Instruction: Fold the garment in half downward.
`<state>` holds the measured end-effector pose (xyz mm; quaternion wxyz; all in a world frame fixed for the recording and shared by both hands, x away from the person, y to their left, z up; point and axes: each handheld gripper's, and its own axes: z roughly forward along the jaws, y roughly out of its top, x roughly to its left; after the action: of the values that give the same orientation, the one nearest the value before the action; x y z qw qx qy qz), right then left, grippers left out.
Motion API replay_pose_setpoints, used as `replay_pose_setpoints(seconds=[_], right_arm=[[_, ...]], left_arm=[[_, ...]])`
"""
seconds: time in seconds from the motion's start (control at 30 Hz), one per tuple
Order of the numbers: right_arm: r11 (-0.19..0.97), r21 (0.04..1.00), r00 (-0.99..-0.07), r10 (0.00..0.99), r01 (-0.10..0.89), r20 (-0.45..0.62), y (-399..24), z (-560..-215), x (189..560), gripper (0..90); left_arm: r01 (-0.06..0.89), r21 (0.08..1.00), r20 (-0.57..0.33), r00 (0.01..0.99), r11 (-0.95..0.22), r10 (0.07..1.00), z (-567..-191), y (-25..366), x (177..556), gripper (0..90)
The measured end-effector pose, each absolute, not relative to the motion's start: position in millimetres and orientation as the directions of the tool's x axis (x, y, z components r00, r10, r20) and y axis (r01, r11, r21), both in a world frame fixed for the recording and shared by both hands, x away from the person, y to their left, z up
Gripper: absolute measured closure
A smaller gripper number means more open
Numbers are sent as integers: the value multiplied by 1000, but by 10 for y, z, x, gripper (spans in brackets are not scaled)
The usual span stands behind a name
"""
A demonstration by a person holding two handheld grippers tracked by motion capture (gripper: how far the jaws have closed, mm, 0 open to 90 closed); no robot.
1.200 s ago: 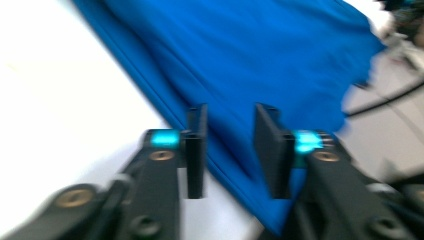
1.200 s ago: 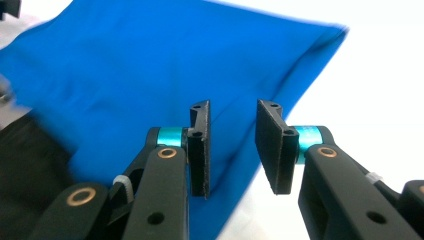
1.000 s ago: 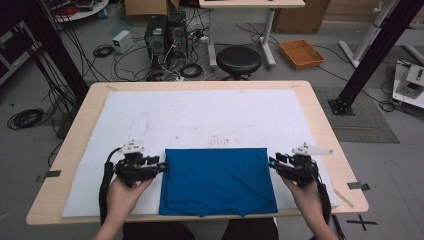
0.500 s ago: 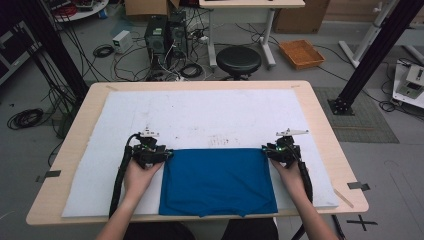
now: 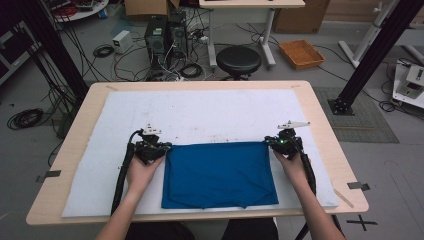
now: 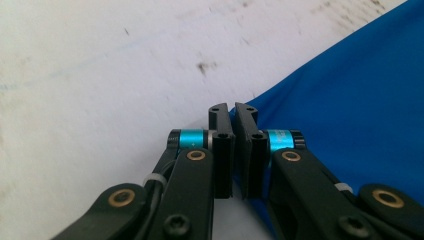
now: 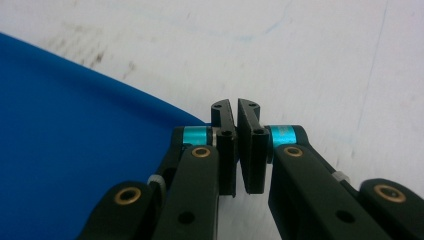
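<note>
While both hands lie low, left tool [image 5: 161, 148] & right tool [image 5: 271, 143] just closed, pinching blue cloth [image 5: 218, 172] corners

- A light wooden table [image 5: 325, 130] is standing in the middle of the room, with a white mat [image 5: 200, 117] covering most of its top
- A grey floor [image 5: 45, 65] is spreading around it, with black cables [image 5: 25, 118] lying coiled and tangled across it
- A round black stool [image 5: 238, 60] is sitting just beyond the far edge of the table
- Two dark computer towers [image 5: 162, 37] are standing on the floor to the left of the stool, with a small white box [image 5: 121, 40] near them
- An orange tray [image 5: 301, 53] is resting on the floor to the right of the stool
- Black frame posts [image 5: 375, 55] are slanting down at the right side, and a dark mat [image 5: 365, 117] is lying by their foot
- Pieces of black tape [image 5: 361, 221] are marking the floor near the right corner
</note>
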<state>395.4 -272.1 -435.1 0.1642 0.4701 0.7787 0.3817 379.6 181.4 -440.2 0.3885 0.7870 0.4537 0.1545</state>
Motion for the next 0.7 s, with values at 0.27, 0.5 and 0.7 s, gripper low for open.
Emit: replay_pose_setpoints(seconds=[0.27,0.5,0.7], right_arm=[[284,741,-500,862,608,79,-2726,-4355,4242,870],[284,757,-485,873,588,49,-2731,-4334,4214,673],[229,814,-476,877,534,65,-2852,-4140,3958,521]], left_arm=[[580,768,-100,528,-272,843,-4413,1775,3998,858],[543,793,-50,510,-277,858,-4353,1795,3965,644],[440,842,36,533,-314,845,-4118,1909,3652,470]])
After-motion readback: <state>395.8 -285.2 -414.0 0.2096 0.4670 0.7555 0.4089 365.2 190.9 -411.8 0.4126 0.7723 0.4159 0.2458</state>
